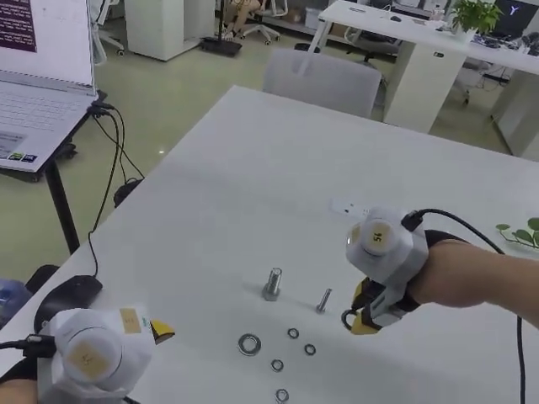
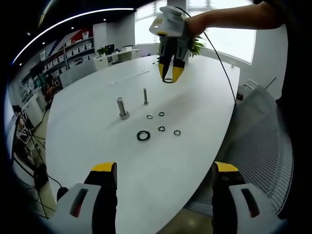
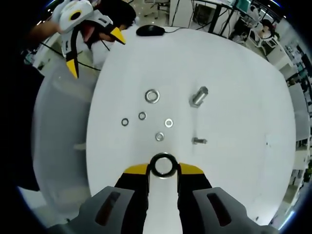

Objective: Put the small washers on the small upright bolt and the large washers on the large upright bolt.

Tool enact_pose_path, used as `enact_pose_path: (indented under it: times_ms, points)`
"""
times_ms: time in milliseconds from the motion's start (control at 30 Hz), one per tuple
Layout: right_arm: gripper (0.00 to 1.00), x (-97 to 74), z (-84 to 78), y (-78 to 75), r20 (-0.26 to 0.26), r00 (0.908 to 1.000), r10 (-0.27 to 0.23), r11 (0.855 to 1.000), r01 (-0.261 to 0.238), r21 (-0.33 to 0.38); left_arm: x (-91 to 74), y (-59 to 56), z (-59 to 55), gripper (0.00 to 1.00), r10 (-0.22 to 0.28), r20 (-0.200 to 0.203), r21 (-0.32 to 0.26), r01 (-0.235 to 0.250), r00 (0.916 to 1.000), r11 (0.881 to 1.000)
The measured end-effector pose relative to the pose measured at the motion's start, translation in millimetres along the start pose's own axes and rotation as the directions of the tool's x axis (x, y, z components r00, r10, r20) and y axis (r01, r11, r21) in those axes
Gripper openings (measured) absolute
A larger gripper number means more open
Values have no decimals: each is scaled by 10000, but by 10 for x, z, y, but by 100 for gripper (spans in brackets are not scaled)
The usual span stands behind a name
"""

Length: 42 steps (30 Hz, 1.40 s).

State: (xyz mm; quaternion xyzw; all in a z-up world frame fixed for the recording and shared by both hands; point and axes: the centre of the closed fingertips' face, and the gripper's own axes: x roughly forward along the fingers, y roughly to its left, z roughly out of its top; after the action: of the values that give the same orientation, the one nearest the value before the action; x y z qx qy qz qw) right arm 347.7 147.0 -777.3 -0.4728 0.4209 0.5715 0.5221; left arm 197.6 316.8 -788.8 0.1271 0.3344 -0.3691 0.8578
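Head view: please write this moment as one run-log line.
right gripper: shut on large washer | left gripper: open | loose: second large washer, four small washers | large bolt, small bolt: bare

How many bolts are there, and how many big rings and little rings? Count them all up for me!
Bolts: 2, the large bolt and the small bolt
Large washers: 2, one large washer lying loose, one held in the right gripper
Small washers: 4
Total: 8

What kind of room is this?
Probably an office or lab: there is a laptop on a stand, a grey office chair behind the white table, and more desks farther back.
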Motion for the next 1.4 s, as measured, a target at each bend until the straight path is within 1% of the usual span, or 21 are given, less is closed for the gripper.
enact_pose_path:
  times_ms: [200, 267, 367, 433, 533, 633, 867, 933, 1100, 1167, 1233, 1400]
  points:
    - [21, -32, 71, -71, -82, 10000, 46, 9999, -47, -144, 5, 10, -28, 79, 1, -82, -30, -1, 10000, 10000]
    - [21, -46, 113, -119, -118, 9999, 33, 9996, -36, -273, 6, 15, -34, 79, -5, -79, -68, 4, 10000, 10000]
    - [21, -86, 214, -224, 16, 10000, -9, 9994, 10, -334, 6, 22, -46, 79, 22, -148, -50, -22, 9999, 10000]
    - [21, -91, 249, -270, -38, 10000, -37, 9990, 35, -444, 9, 27, -54, 79, 24, -132, -119, -26, 9999, 9999]
    - [21, -101, 329, -357, 31, 10000, -41, 9990, 43, -453, 1, 30, -50, 79, 50, -101, -148, -51, 9999, 9999]
    - [21, -100, 373, -387, 34, 10000, -51, 9987, 52, -516, -3, 42, -54, 79, 74, -90, -178, -76, 9999, 9998]
    - [21, -36, 502, -482, 27, 10000, 6, 9980, -4, -635, 10, 75, -42, 80, 140, 21, -292, -140, 9999, 9995]
    - [21, 2, 565, -517, 56, 10000, 48, 9978, -44, -662, 22, 81, -52, 80, 133, -28, -326, -134, 9999, 9994]
    - [21, 90, 669, -576, -17, 10000, 97, 9966, -98, -818, 34, 102, -43, 80, 203, 72, -452, -199, 9998, 9988]
    - [21, 111, 722, -623, 19, 10000, 34, 9956, -32, -939, 35, 99, -60, 80, 184, 13, -457, -183, 9998, 9988]
    - [21, 125, 782, -673, 110, 9999, 1, 9959, 9, -907, 36, 108, -78, 80, 211, -35, -442, -212, 9998, 9988]
    - [21, 180, 880, -725, 157, 9999, -6, 9951, 22, -988, 48, 122, -57, 78, 316, 120, -560, -309, 9994, 9980]
